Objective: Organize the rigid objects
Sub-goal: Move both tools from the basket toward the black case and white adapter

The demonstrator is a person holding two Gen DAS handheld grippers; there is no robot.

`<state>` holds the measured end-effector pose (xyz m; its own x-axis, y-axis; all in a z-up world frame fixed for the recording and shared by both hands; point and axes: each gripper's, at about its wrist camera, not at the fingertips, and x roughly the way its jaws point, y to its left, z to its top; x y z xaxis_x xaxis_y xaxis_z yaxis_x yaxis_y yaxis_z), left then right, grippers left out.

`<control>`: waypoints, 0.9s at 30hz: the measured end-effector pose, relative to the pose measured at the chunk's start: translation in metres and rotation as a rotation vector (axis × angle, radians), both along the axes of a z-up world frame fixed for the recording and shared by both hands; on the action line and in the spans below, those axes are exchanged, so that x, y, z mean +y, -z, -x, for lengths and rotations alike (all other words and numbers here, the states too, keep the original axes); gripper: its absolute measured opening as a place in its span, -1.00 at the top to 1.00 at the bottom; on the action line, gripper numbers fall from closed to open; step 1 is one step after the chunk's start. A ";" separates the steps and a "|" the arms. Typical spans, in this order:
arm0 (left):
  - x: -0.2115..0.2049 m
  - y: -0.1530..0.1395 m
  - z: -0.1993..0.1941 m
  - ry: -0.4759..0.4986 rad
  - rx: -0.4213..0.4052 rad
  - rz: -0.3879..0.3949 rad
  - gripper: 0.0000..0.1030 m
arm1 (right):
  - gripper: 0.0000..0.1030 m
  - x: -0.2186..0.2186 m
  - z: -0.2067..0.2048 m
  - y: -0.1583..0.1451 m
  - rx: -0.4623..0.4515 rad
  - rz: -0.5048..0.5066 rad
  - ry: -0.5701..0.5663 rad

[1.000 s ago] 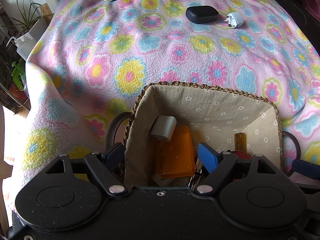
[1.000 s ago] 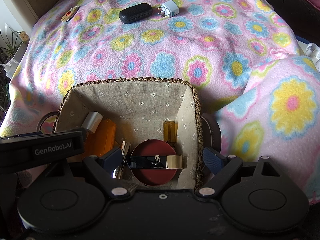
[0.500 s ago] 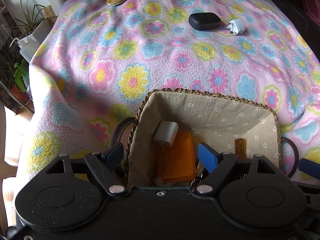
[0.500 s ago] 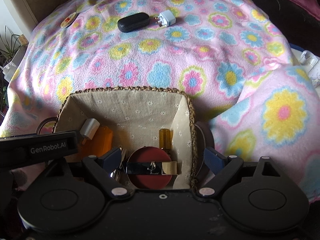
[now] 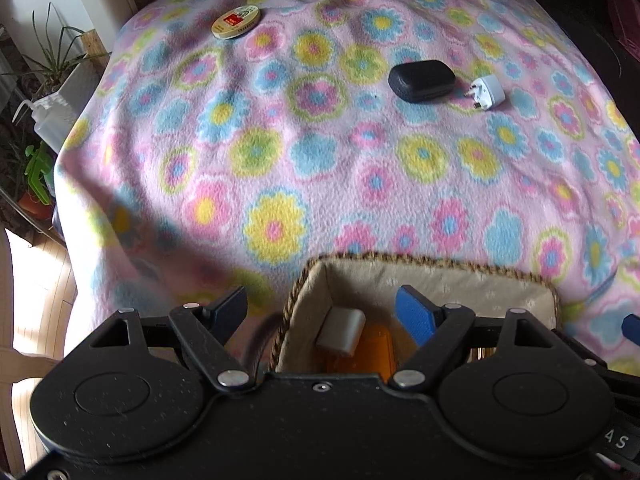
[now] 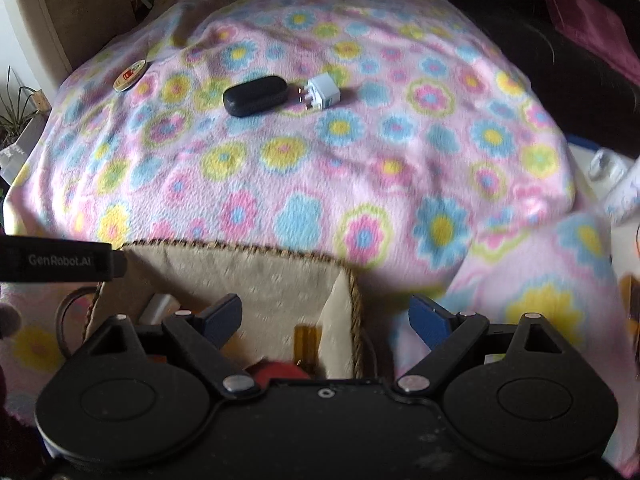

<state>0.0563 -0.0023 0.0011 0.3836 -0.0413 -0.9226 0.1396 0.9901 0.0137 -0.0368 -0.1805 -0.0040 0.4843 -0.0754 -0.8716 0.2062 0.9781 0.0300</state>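
- Basket (image 5: 420,270) sits at the near edge of the flowered blanket (image 5: 280,168), right under both tools, with several things already lying in it: a grey block (image 5: 342,330), an orange case (image 5: 372,350), an amber bottle (image 6: 306,338).
- Left gripper (image 5: 322,310) hangs with fingers spread and nothing between them, straddling the basket's left wall.
- Right gripper (image 6: 326,316) is likewise parted and empty, over the basket's right wall.
- Three things lie out on the blanket, well beyond the fingers: a black case (image 5: 421,80), a white plug (image 5: 489,91) just beside it, and a round tin (image 5: 236,23) far off to the left.
- The black case lies with its long axis across the view, so fingers would need to close across its short width.
- I'd judge the tin the left hand's job, the plug and case nearer the right.
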 end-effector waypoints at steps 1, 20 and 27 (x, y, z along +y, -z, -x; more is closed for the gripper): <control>-0.001 -0.001 -0.005 0.001 -0.003 -0.003 -0.52 | -0.75 -0.003 -0.006 -0.001 -0.008 0.006 -0.007; -0.078 0.023 -0.140 0.146 -0.036 -0.060 -0.53 | -0.66 -0.044 -0.169 0.036 -0.116 0.028 -0.067; -0.095 0.053 -0.193 0.143 0.004 -0.097 -0.53 | -0.57 -0.046 -0.224 0.055 -0.154 0.062 -0.163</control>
